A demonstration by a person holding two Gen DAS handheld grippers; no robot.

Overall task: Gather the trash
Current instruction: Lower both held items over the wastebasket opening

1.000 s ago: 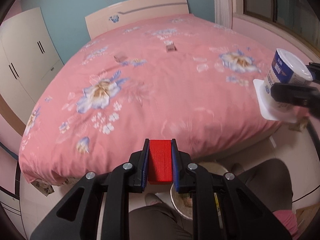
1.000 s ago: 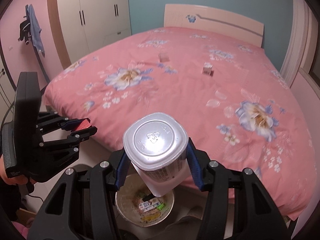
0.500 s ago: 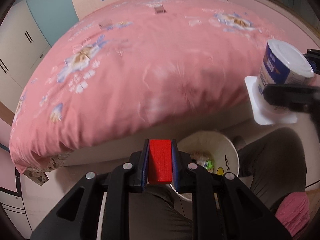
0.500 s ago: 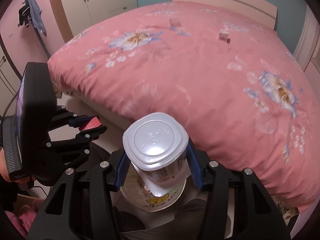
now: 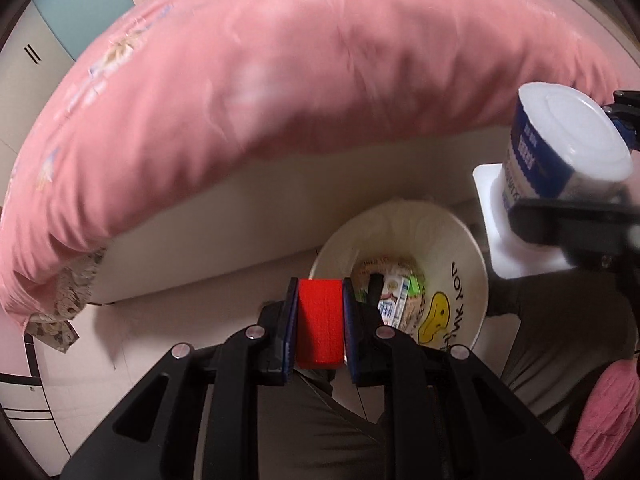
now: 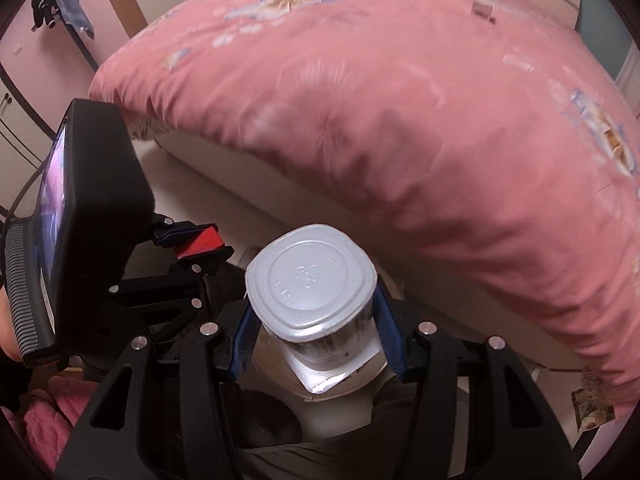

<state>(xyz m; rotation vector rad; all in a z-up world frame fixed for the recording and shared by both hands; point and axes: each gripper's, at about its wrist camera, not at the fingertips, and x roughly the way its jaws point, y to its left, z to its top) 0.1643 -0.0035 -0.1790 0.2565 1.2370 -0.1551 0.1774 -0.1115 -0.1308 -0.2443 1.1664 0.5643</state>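
1. Bedroom floor beside the pink bed [image 5: 280, 92]; white trash bin [image 5: 404, 224] stands on it, already holding cartons.
2. Left tool [image 5: 319, 322] clamps a red block [image 5: 320, 320], just left of the bin's mouth.
3. Right tool [image 6: 316, 332] grips a yogurt cup [image 6: 310, 284], base up, long axis tilted, above the bin's right rim.
4. Right hand looks nearer to dropping. Bin mostly hidden in right view; bed blurred.

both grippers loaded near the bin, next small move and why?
Probably nudge the left gripper forward over the trash bin and open it. It is shut on a red block just short of the rim, with the bin open below. The right gripper, shut on the yogurt cup, could follow.
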